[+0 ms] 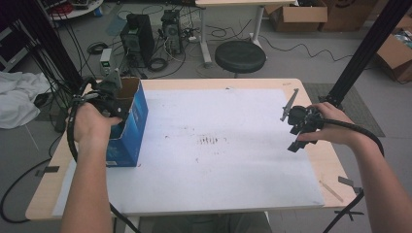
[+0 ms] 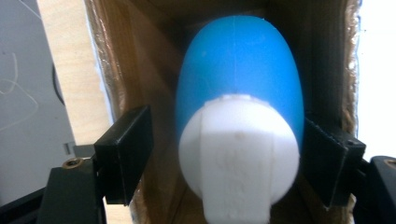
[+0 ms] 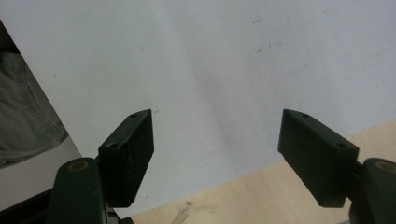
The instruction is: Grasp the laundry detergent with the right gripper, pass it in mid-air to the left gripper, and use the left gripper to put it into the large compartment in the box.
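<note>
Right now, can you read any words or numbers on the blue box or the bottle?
No text can be read here.
Blue box: pale marks low on its side, too small and blurred to read.
White cap of the blue bottle between the left gripper jaws: faint raised marks, too blurred to read.
White sheet on the table: only dark smudges, no writing.
</note>
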`<state>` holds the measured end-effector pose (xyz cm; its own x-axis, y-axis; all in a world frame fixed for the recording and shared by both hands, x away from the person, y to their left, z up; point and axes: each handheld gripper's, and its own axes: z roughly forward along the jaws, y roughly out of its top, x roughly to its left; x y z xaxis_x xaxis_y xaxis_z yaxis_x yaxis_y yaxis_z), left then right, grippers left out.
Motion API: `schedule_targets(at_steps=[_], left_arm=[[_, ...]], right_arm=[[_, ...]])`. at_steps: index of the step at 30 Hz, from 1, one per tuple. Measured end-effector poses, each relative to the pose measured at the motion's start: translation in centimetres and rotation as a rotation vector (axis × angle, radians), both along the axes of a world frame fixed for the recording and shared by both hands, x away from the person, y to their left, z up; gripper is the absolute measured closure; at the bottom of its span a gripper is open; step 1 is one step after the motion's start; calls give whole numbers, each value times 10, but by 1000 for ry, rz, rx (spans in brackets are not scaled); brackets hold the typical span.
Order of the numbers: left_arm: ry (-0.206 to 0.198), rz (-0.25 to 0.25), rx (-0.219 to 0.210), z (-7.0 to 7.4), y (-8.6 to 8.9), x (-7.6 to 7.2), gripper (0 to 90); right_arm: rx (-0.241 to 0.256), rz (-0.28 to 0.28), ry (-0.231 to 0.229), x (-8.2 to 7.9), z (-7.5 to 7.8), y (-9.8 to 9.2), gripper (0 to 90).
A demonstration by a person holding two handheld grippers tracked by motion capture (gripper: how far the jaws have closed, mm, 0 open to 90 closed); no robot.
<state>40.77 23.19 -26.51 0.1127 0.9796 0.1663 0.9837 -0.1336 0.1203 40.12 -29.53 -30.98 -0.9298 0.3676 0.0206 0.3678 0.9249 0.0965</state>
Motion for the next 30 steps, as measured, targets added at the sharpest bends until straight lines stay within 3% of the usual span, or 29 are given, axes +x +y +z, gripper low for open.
schedule_targets(at_steps=[8,15,23,30], left_arm=[[-3,-30,-1,15,0,-4,162],[-33,-85,2,40,-9,-11,133],[-61,-227,-29,61,-42,-18,131],[-55,-354,-31,57,-83,-20,131]], right_arm=[[2,-1,-3,0,4,2,270],[5,9,-10,-1,9,7,268],[23,31,-15,0,17,20,244],[57,53,-13,-1,25,31,218]])
